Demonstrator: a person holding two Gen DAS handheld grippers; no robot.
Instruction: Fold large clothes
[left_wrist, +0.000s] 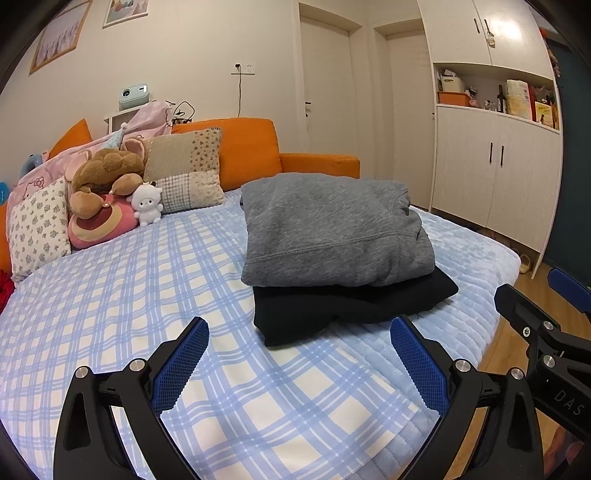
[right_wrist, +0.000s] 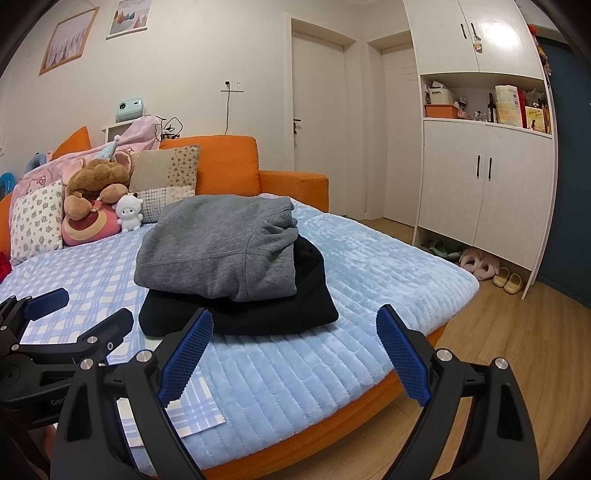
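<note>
Two folded garments stacked: grey sweatshirt (left_wrist: 332, 229) atop black garment (left_wrist: 351, 310).

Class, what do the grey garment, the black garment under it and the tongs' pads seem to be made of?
Grey garment: probably fleecy knit, matt heathered surface, stitched hem. Black garment: soft matt fabric, weave unreadable. Pads: likely blue rubber or plastic, gridded texture.
</note>
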